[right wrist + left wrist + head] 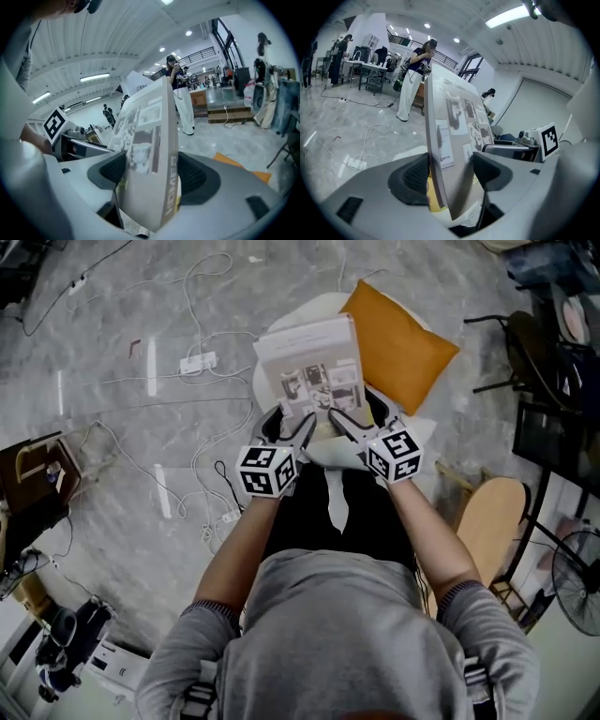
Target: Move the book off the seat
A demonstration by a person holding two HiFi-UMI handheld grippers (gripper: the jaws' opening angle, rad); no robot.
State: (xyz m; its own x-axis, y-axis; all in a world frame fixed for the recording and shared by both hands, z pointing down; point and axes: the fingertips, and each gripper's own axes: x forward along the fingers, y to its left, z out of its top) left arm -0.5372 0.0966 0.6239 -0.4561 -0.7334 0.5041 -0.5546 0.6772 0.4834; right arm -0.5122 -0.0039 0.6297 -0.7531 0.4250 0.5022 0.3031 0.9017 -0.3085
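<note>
Both grippers are clamped on the book: the left gripper pinches its near left corner, the right gripper its near right corner, across the spine. Below lies the white seat, with an orange cushion at 2 o'clock from the book, which is held over the seat at 12 o'clock from the grippers. Carrying it well, I judge, means equal pressure in both grips and hands travelling together, so the cover does not twist, clearing the cushion before swinging aside. Its long axis runs 6 to 12 o'clock, cover up, free short edge pointing to 12.
</note>
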